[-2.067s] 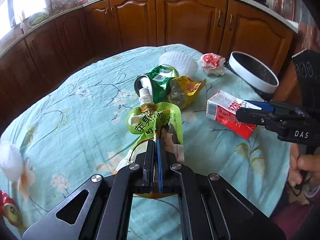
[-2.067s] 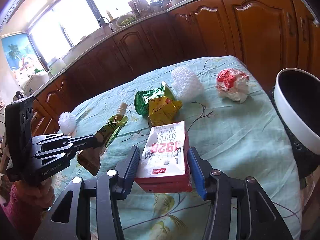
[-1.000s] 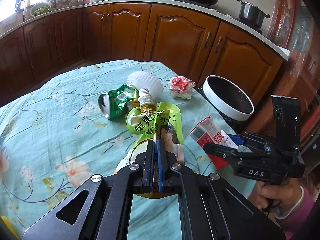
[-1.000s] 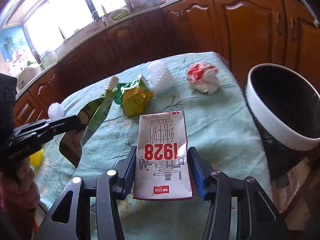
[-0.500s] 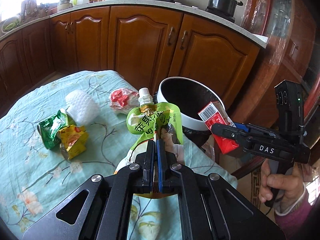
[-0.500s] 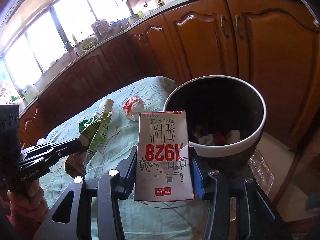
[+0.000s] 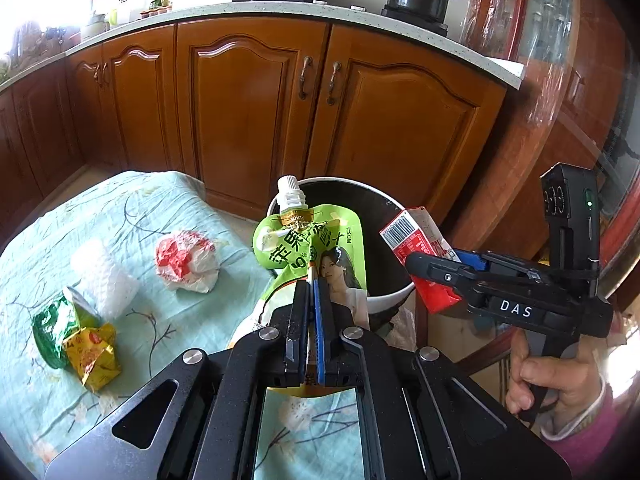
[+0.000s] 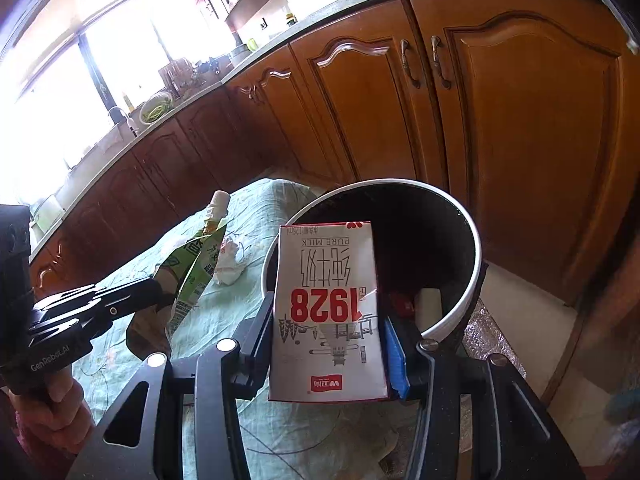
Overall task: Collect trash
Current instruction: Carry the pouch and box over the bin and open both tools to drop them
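My left gripper (image 7: 310, 292) is shut on a green drink pouch (image 7: 316, 240) with a white cap, held upright over the table's edge just before the bin (image 7: 394, 296). The right gripper (image 8: 326, 320) is shut on a red and white milk carton (image 8: 326, 304), which hangs over the near rim of the white-rimmed black bin (image 8: 474, 256). In the left wrist view the carton (image 7: 420, 244) shows its red side above the bin's right rim. The pouch (image 8: 196, 264) and left gripper (image 8: 120, 300) appear at the left of the right wrist view. Some trash lies inside the bin.
On the floral tablecloth (image 7: 132, 208) lie a red and white crumpled wrapper (image 7: 186, 260), a white foam net (image 7: 104, 276) and green and yellow packets (image 7: 76, 336). Brown kitchen cabinets (image 7: 248, 104) stand behind the bin. A hand (image 7: 548, 380) holds the right gripper's handle.
Both grippers have swung right from the table's middle to the bin, carrying the pouch and the carton. The carton now hangs over the bin's rim.
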A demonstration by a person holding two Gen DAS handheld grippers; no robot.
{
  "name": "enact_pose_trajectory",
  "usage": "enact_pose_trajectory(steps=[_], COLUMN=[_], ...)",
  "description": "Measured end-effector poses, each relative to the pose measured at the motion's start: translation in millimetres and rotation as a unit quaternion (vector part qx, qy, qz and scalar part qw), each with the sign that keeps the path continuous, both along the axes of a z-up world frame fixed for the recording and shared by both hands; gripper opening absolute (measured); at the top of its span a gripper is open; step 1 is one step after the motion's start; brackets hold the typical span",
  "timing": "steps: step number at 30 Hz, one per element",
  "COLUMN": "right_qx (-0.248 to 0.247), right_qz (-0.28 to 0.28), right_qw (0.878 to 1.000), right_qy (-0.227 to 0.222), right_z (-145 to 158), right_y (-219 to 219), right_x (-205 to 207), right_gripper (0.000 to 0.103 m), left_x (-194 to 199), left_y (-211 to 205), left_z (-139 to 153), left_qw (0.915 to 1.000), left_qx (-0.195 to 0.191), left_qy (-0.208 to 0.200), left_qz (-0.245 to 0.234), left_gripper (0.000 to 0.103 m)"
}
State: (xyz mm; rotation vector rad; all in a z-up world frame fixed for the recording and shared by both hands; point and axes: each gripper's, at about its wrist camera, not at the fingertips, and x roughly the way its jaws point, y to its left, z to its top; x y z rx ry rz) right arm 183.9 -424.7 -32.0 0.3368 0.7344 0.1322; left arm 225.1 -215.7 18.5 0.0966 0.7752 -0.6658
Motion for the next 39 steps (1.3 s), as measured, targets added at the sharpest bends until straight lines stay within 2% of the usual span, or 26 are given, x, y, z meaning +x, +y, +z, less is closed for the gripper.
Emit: enact_pose_trajectory(steps=[18,35,39], right_qx=[-0.012,-0.021,-0.008], right_qz=[-0.018,-0.018,-0.023], right_qw=[1.0,0.999,0.998], right_qy=[0.022,0.046,0.057], right_z=[-8.2,-15.7,-19.9], right_y=[-29.8,-35.1,-41.2], right_x=[39.5,62.3,67.0], right_gripper=[0.048,0.048,0.053], left_x=[48.8,68.2,75.2], left_y=[-67.6,-86.1,-86.5], left_z=[-8.8,-24.9,-28.0], left_qw=[0.999,0.9978,0.9973], left_qx=[0.037,0.049,0.037], left_qy=[0.014,0.041,0.061], left_qz=[-0.019,-0.018,-0.018], left_gripper=[0.002,0.002,0.004])
